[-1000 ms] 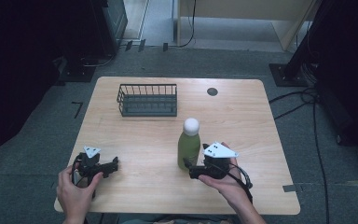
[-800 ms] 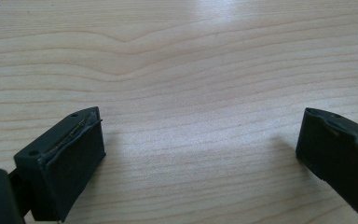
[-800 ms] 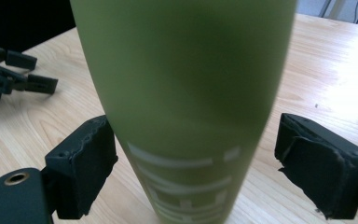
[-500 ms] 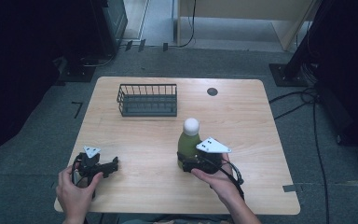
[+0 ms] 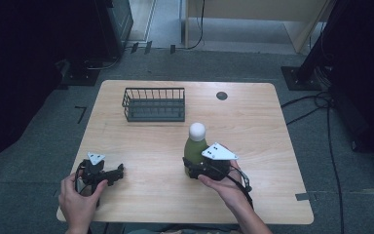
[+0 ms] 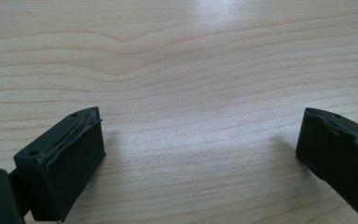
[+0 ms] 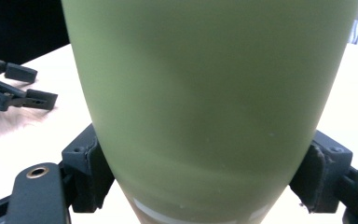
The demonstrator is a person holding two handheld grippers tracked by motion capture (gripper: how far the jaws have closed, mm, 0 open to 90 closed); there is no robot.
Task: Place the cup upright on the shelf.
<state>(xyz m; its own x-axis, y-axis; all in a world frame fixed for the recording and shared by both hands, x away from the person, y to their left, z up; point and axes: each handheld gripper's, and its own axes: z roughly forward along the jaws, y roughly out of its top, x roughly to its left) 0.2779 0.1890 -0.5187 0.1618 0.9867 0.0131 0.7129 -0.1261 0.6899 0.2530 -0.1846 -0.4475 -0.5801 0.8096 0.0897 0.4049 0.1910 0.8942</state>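
The right gripper point(image 5: 193, 168), low centre of the high view, has just closed its fingers point(image 7: 86, 172) on the upright green bottle point(image 5: 195, 148). The left gripper point(image 5: 117, 171), lower left, rests on the bench point(image 5: 253, 126), fingers point(image 6: 67, 161) released.

The right gripper point(image 5: 191, 168) is clamping the green bottle point(image 5: 195, 148) low on its body, its jaws having just been closing on it. Left of the bottle, the left gripper point(image 5: 119, 171) is resting with jaws spread wide.
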